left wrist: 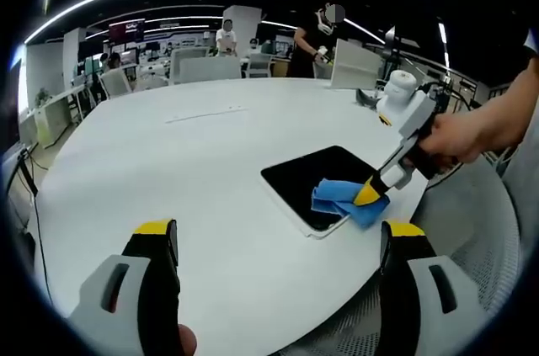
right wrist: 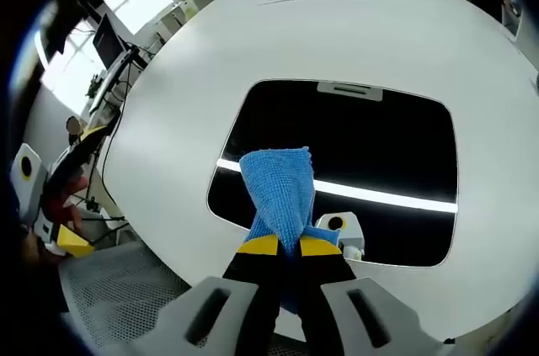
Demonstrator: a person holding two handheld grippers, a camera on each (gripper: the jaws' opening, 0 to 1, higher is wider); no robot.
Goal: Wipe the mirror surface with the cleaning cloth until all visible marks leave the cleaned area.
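The mirror (left wrist: pixel 313 175) is a dark rounded rectangle lying flat on the round white table (left wrist: pixel 168 171), near its right edge. A blue cleaning cloth (left wrist: pixel 338 199) rests on the mirror's near corner. My right gripper (left wrist: pixel 370 194), held by a hand (left wrist: pixel 459 137), comes in from the right and is shut on the cloth. In the right gripper view its yellow-tipped jaws (right wrist: pixel 290 246) pinch the blue cloth (right wrist: pixel 280 188) against the mirror (right wrist: pixel 370 137), which reflects a bright ceiling strip. My left gripper (left wrist: pixel 280 234) hovers open over the table's near side, nothing between its fingers.
A thin pale strip (left wrist: pixel 206 112) lies on the far part of the table, and a white device (left wrist: pixel 397 87) stands at its far right edge. Behind are desks, chairs and standing people. Grey mesh flooring (left wrist: pixel 480 221) shows past the table's edge (right wrist: pixel 135 230).
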